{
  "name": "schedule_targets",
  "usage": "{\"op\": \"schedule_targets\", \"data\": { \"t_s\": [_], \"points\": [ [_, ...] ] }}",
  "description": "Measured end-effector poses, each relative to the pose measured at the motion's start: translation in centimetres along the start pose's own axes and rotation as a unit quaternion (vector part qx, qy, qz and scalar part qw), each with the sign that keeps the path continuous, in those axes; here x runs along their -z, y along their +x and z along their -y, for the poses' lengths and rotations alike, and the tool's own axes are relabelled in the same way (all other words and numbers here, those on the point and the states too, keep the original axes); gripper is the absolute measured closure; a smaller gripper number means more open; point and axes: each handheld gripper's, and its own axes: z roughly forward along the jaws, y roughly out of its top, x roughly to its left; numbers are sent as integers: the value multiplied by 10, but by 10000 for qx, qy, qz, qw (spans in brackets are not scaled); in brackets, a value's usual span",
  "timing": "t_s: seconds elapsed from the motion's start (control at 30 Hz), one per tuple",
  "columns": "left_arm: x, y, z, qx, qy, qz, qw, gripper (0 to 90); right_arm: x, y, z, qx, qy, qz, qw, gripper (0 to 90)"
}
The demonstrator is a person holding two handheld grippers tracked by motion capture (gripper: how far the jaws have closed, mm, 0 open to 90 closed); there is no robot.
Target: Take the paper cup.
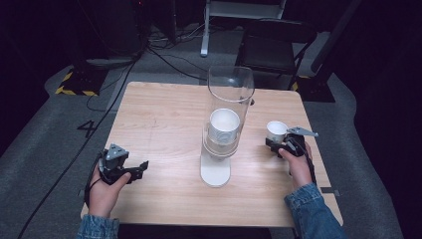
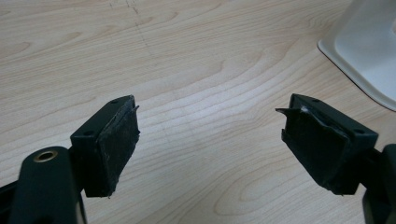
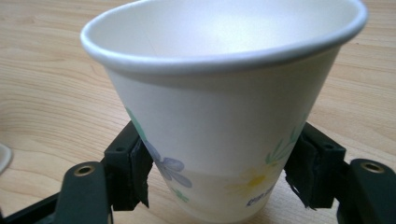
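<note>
Near the right edge of the wooden table [image 1: 164,114], the right gripper [image 3: 217,179] squeezes a flowery paper cup [image 3: 224,102] standing upright, while the left gripper [image 2: 210,140] waits wide open and empty near the left edge.

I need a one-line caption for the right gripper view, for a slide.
Right gripper shut on a flower-printed paper cup, upright above the wooden table.
</note>
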Motion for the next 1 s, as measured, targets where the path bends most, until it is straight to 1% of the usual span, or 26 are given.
{"op": "schedule_targets", "data": {
  "t_s": [0.1,0.23,0.33,0.4,0.5,0.57,0.6,0.7,0.77,0.87,0.97,1.0],
  "points": [
    [0,1,1,-23,-19,-7,10000,185,-3,-2,2,68,49,47,10000,317],
    [-2,-1,0,-21,7,33,10000,185,-5,-4,5,88,189,88,9997,316],
    [-3,-1,-1,-54,29,23,10000,185,-6,-4,8,116,268,100,9995,315],
    [-4,-1,-1,-39,25,27,10000,185,-7,-5,9,137,287,106,9994,315],
    [-5,-1,-2,-72,50,62,9999,185,-6,-6,10,129,327,110,9993,313],
    [-6,-2,-3,-50,50,74,9999,185,-6,-6,11,125,332,113,9993,313],
    [-6,-2,-3,-84,60,73,9999,185,-6,-7,11,125,340,117,9993,312],
    [-8,-3,-4,-86,56,88,9999,185,-5,-7,12,133,381,86,9991,304],
    [-8,-4,-4,-92,72,96,9999,185,-6,-7,13,151,445,35,9989,268],
    [-8,-3,-5,-122,78,107,9998,185,-6,-6,14,126,462,47,9988,208],
    [-8,-3,-5,-121,72,112,9998,185,-4,-6,12,102,370,54,9993,168],
    [-8,-3,-5,-107,71,124,9998,185,0,-5,11,78,310,70,9995,160]
  ]
}}
